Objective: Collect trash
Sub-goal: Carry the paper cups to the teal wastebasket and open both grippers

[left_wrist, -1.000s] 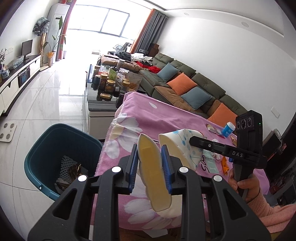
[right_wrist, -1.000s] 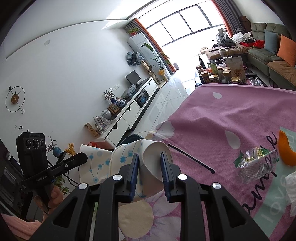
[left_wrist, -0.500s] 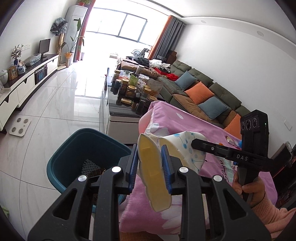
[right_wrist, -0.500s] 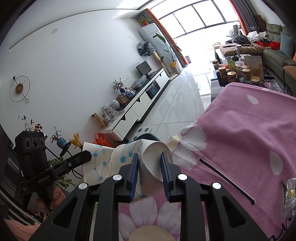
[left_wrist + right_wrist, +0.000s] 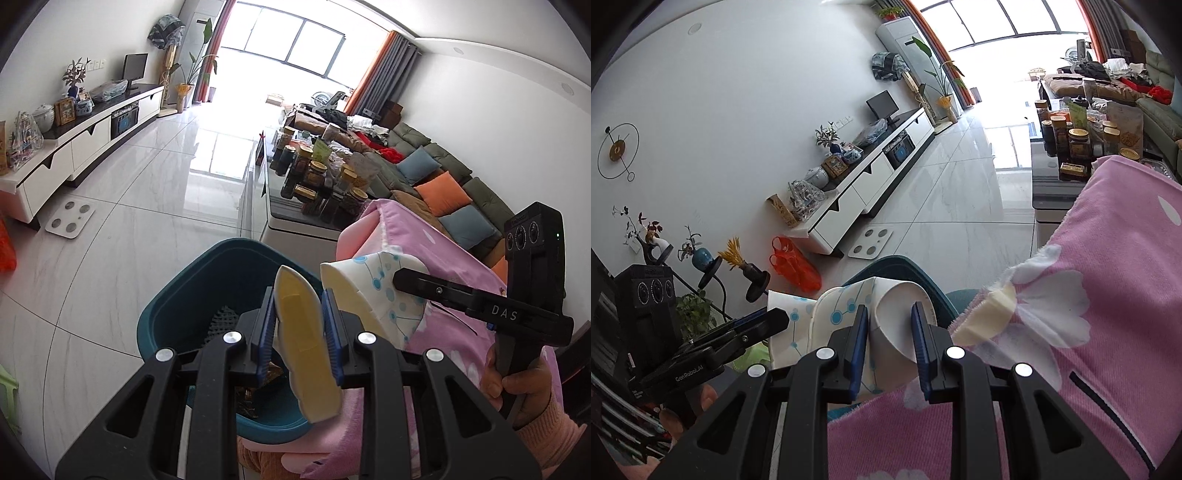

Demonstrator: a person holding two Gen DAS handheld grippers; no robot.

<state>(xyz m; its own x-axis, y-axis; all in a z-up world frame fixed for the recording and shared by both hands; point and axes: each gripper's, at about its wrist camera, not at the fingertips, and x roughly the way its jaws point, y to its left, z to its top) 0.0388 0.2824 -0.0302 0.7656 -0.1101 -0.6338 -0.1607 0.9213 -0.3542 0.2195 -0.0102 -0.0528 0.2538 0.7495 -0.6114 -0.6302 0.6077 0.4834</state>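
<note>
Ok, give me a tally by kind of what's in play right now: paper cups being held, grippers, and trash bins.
Paper cups: 2, the left cup in the left gripper and the right cup in the right gripper
Grippers: 2
Teal bin: 1
Total: 5

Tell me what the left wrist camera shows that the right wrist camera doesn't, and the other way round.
Only the left wrist view shows the sofa with its cushions, and the inside of the teal bin.

Only the right wrist view shows the wall clock and the orange bag on the floor.

Both show the blue-dotted paper cup shut in the right claw, the pink flowered cloth, the jars on the low table, and the white scale.
</note>
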